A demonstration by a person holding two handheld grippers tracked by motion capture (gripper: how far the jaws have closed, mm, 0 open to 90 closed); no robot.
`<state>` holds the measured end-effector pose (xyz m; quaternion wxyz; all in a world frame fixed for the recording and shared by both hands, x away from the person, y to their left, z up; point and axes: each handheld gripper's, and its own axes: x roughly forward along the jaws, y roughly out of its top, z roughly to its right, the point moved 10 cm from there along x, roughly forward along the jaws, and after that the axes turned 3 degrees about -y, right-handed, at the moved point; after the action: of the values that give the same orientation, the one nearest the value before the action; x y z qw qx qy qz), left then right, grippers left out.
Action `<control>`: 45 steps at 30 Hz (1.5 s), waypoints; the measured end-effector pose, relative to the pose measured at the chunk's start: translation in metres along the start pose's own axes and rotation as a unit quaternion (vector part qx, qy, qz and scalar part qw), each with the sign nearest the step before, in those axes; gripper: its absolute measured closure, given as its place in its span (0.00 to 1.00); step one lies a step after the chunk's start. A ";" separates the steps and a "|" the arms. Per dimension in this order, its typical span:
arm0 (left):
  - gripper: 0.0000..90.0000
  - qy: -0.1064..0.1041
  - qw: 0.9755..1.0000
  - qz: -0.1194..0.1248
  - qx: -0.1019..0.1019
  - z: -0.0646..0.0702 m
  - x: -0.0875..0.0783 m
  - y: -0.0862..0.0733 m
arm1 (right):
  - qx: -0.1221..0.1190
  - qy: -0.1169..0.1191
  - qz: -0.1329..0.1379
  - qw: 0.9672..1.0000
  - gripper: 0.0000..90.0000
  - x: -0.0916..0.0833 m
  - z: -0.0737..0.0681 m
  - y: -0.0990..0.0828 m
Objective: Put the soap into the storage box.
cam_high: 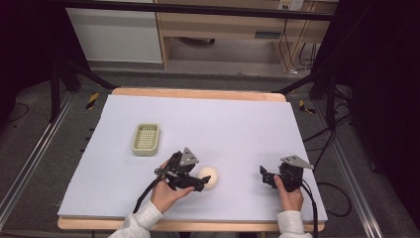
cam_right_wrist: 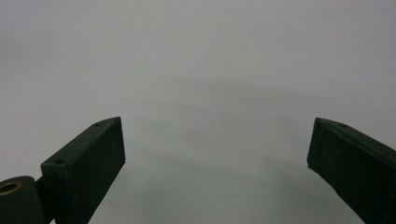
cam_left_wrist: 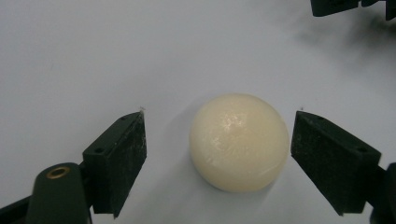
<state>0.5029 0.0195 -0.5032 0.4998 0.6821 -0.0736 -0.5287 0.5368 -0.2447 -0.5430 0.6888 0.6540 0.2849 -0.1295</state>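
White bench (cam_high: 237,124) carries a cream ball (cam_left_wrist: 238,141) between your left gripper's (cam_left_wrist: 219,154) wide jaws, not yet clamped; right gripper (cam_high: 270,177), at its three o'clock, gapes empty.

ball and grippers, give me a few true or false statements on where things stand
1. The ball sits between the open jaws of the left gripper. True.
2. The jaws already clamp the ball. False: a gap shows on each side.
3. The right gripper holds the ball. False: it is open over bare table.
4. The basket lies to the left of the ball, apart from it. True.
5. The ball lies in the basket. False: it rests on the table.
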 end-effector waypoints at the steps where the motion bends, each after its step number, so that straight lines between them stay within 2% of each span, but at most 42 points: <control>1: 0.20 -0.001 1.000 -0.001 0.001 0.001 0.001 0.000 | 0.000 0.000 0.000 1.000 0.05 0.000 0.000 0.000; 30: 0.15 -0.010 1.000 -0.027 0.008 0.012 0.022 -0.002 | 0.000 -0.002 0.000 1.000 0.05 0.000 0.000 0.000; 45: 0.14 -0.009 0.999 -0.046 0.008 0.012 0.032 -0.007 | 0.000 -0.001 0.000 1.000 0.05 0.000 0.000 0.000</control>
<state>0.5044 -0.0050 -0.5286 0.4684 0.6839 -0.0508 -0.5571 0.5368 -0.2447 -0.5431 0.6890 0.6537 0.2844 -0.1304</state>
